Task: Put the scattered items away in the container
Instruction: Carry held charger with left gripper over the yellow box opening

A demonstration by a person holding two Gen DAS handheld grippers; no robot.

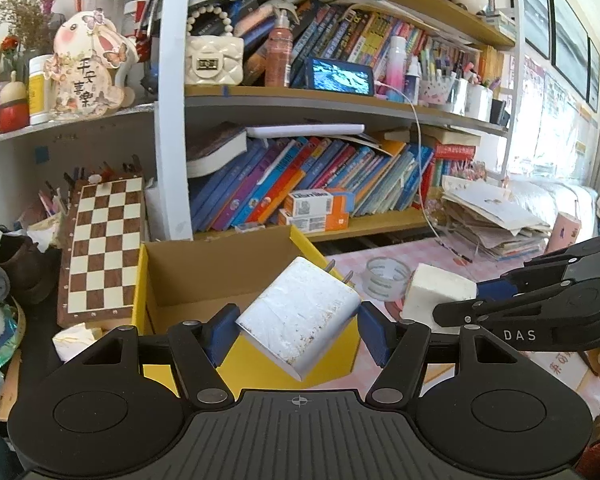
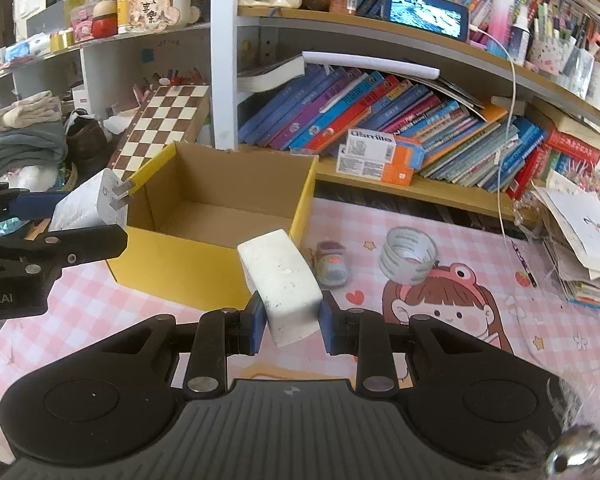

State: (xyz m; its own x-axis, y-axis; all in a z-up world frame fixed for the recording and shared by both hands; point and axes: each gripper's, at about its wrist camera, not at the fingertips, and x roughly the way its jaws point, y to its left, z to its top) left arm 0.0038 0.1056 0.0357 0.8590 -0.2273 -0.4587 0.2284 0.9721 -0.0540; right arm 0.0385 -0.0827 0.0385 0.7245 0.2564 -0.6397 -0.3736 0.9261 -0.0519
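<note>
A charger [image 1: 300, 312] is pinched by the left gripper [image 1: 298, 330], a white block [image 2: 284, 284] by the right gripper [image 2: 290, 320]; both are held near the box [image 2: 204, 256], seemingly for dropping in.

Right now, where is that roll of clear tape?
In the right wrist view the tape roll lies on the pink tablecloth, right of the yellow box, beside a tiny shoe.
</note>
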